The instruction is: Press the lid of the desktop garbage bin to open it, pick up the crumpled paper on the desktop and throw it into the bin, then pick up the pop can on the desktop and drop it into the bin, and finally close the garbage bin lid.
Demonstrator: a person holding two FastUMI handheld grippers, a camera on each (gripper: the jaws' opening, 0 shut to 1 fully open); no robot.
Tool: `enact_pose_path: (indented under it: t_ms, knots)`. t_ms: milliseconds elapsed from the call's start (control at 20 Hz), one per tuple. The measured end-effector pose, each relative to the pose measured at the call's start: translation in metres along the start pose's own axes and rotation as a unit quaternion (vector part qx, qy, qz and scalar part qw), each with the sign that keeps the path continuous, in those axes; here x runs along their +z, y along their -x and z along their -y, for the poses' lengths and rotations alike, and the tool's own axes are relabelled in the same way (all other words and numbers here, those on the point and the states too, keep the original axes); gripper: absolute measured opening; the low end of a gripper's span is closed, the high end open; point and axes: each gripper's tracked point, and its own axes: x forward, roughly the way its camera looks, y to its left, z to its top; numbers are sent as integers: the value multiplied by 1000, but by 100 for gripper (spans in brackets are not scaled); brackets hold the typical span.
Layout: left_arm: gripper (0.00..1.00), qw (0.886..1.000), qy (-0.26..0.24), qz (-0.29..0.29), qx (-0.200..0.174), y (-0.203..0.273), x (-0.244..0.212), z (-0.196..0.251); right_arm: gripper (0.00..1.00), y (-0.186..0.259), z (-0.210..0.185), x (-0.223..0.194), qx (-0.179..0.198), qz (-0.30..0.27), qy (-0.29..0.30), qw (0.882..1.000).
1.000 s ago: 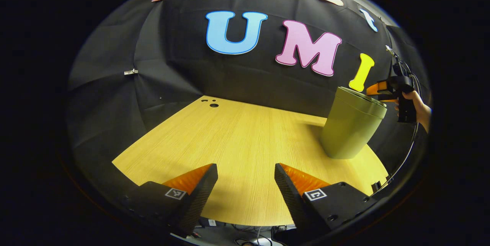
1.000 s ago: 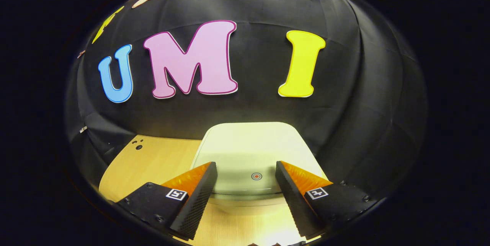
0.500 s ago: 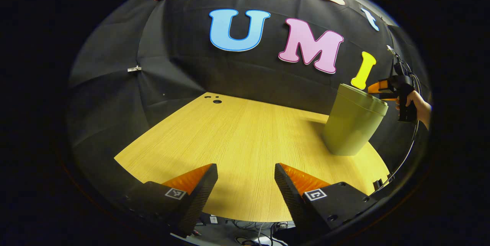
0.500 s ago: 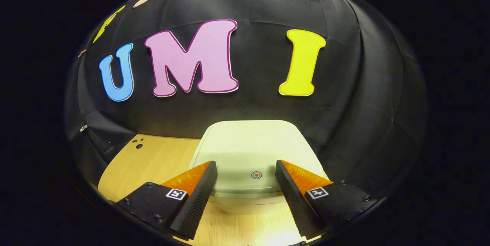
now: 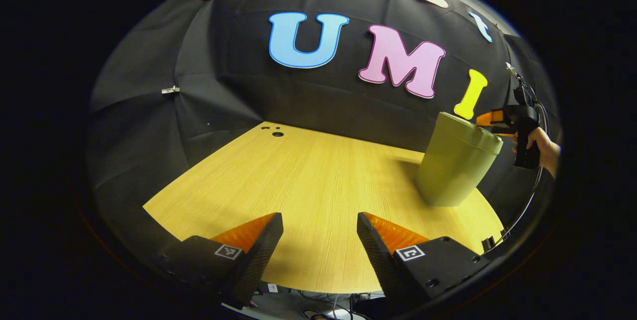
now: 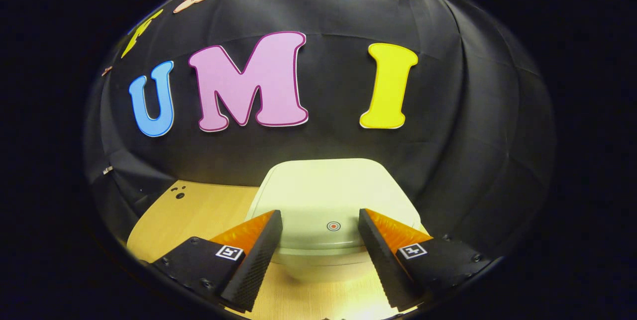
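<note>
Between the right gripper's [image 6: 318,228] spread fingers [image 6: 259,245], the bin's [image 6: 323,200] pale lid is lying flat and shut, its small ringed dot [image 6: 333,226] sitting just ahead of the gap. Fingers are parted, grasping nothing; whether they are touching the lid edge or hovering just off it, I cannot tell. From the left gripper view, that gripper [image 5: 490,122] is reaching level across the bin's [image 5: 455,165] top at the near rim, with a hand [image 5: 540,143] wrapped round the grip behind it and a cable [image 5: 522,210] trailing down.

Left gripper [image 5: 318,240] is hanging low over the desk's [image 5: 308,180] near edge, fingers apart and released, holding nothing, well apart from the bin. Bin is standing upright toward the desk's far right side, close to the cloth wall.

Judgement: with the lid down, this reads as either the opening press or the final close; paper and can are not to be seen on the desk from here.

Risks:
- Pressing off the dot, toward the rim, could fail to trip the latch.
- A sideways push with the level approach could slide or tip the light bin toward the wall, nothing bracing it.
- An open finger could catch under the lid lip on the way out.
- Cable could snag the desk edge.
</note>
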Motion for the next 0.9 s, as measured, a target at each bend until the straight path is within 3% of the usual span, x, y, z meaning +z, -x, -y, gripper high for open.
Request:
enact_pose_path:
  t_ms: [350,700,900]
  knots:
    - [96,999,-34,38,-11,-7,49,12,96,69,13,45,-16,102,-35,994]
    - [96,996,-32,78,-17,8,84,21,99,137,-11,20,8,126,-30,992]
    - [96,994,-42,105,-3,21,85,20,99,150,-17,-21,15,95,12,995]
